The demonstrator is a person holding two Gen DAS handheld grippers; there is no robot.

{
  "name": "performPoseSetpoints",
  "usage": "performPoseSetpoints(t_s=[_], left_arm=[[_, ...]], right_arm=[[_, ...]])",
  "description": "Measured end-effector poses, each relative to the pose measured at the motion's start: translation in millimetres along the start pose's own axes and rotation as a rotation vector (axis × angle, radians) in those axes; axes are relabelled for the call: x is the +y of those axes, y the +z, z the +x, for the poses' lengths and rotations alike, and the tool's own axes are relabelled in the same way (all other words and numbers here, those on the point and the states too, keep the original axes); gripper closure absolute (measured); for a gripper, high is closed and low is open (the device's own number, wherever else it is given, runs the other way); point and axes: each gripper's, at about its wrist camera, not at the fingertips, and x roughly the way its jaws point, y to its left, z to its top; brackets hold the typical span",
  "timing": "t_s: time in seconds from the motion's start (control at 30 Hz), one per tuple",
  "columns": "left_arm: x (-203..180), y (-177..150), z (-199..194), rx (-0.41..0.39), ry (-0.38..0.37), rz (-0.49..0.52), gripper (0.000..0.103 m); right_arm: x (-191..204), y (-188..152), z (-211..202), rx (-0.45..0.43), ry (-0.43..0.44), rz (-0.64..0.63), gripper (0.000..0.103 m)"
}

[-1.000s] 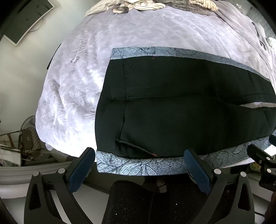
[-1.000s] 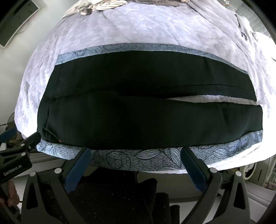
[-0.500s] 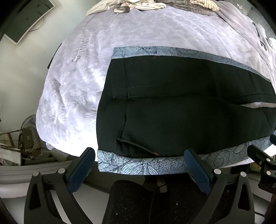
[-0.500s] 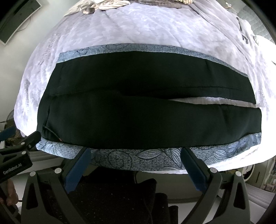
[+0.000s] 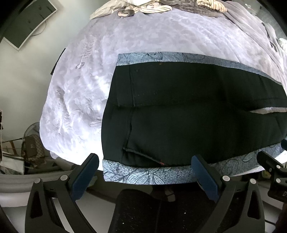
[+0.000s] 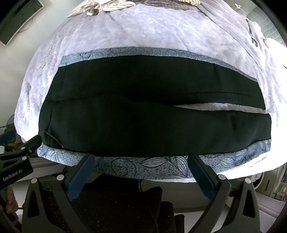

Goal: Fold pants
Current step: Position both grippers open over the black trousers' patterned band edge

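Nearest the cameras, the left claw (image 5: pixel 145 167) stands wide open with nothing between its blue-padded fingers (image 5: pixel 84 176), poised just short of the near edge of the bed; the right claw (image 6: pixel 141 167) is spread just as wide and equally empty, its blue pads (image 6: pixel 200 176) hovering before the same edge. In the left wrist view the black body of the right tool (image 5: pixel 272 172) shows at the right border, and in the right wrist view the left tool (image 6: pixel 16 161) shows at the left border, so the two are held side by side. Just past the fingertips lies a pair of black trousers with blue-grey leaf-patterned side bands (image 6: pixel 143 107), spread flat across the pale lilac quilted bedspread (image 5: pixel 161 32). The waist (image 5: pixel 114 111) is at the left and the two legs run to the right, parted by a thin gap where the bedspread shows. One patterned band (image 5: pixel 143 174) lies along the near bed edge, the other (image 6: pixel 161 52) along the far side of the garment. Farther off, at the far end of the bed, sits a heap of striped and pale crumpled cloth (image 5: pixel 152 8). On the wall at the upper left hangs a dark flat screen (image 5: pixel 26 23).
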Motion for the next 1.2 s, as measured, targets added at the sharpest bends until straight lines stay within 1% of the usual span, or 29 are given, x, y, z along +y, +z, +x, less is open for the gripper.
performPoseSetpoints(t_s=[0.33,0.93,1.2], left_arm=[[-0.7,0.6,-1.0,-0.004,0.005,-0.002,0.0],[2.9,0.9,0.4,-0.006,0.006,-0.007,0.0],[6.5,-1.4,4.9,0.015,-0.013,-0.027,0.0]], right_arm=[[-1.9,7.2,0.2,0.009,0.0,-0.007,0.0],[-1.1,7.8,0.4,0.008,-0.001,-0.009,0.0],[-2.7,8.3,4.2,0.019,0.0,-0.007,0.0]])
